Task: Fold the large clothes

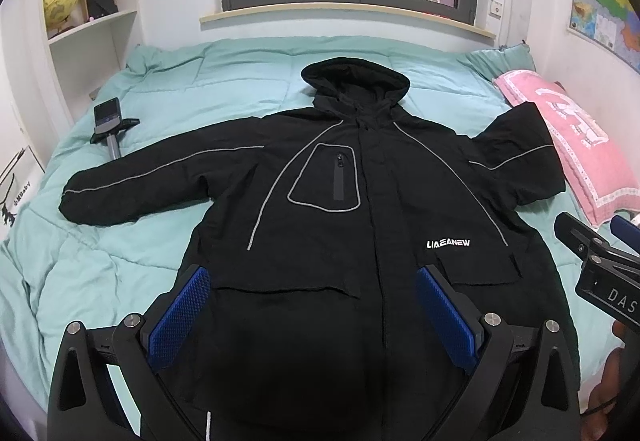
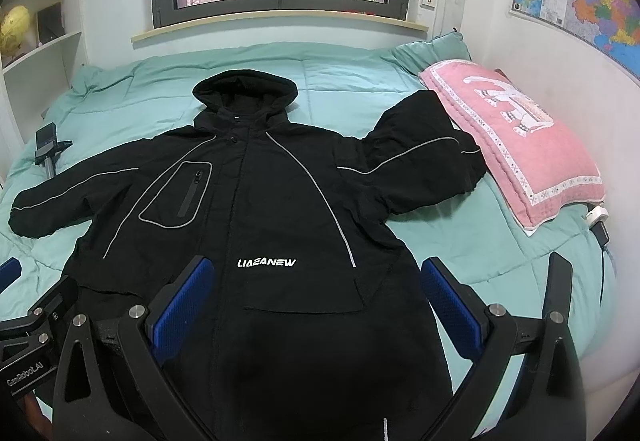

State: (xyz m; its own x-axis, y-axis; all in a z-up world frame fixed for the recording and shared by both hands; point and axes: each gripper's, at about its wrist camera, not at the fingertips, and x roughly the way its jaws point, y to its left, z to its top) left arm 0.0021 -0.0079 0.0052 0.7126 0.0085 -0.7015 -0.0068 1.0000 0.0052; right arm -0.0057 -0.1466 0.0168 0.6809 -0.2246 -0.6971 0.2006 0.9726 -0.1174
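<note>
Both grippers, left gripper [image 1: 312, 305] and right gripper [image 2: 316, 301], hover wide and empty over the hem of the black jacket [image 1: 360, 209], spread face-up on the bed [image 1: 132, 241]; folding unstarted, next likely grasping a sleeve [image 1: 140, 181].

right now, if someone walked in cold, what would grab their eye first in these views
The black hooded jacket grabs the eye first: it lies spread front-up across the middle of the mint-green quilt, sleeves out to both sides, white lettering on its chest. Next comes the pink pillow by the right wall, with the sleeve end on that side resting against it. In the foreground the left gripper and right gripper hang open over the jacket's lower half.
</note>
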